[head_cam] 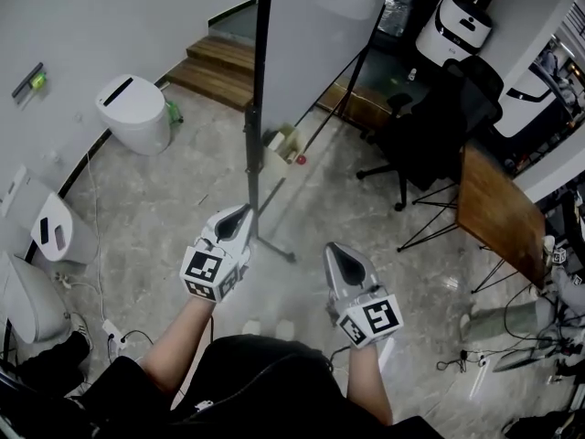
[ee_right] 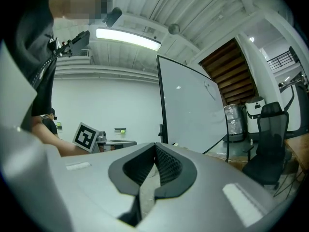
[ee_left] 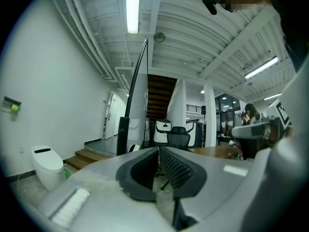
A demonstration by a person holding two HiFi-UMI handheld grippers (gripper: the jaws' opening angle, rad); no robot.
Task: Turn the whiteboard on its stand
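Observation:
The whiteboard stands on its stand ahead of me, its black frame edge running down to a leg on the floor. My left gripper hovers just short of that upright, jaws together and holding nothing. My right gripper is to the right and nearer me, also shut and empty. In the left gripper view the whiteboard appears almost edge-on beyond the closed left gripper. In the right gripper view the whiteboard shows its white face beyond the closed right gripper.
A white toilet-like unit sits at the left wall, with wooden steps behind it. A black office chair and a wooden table stand to the right. A small box lies by the stand. Cables trail at lower left.

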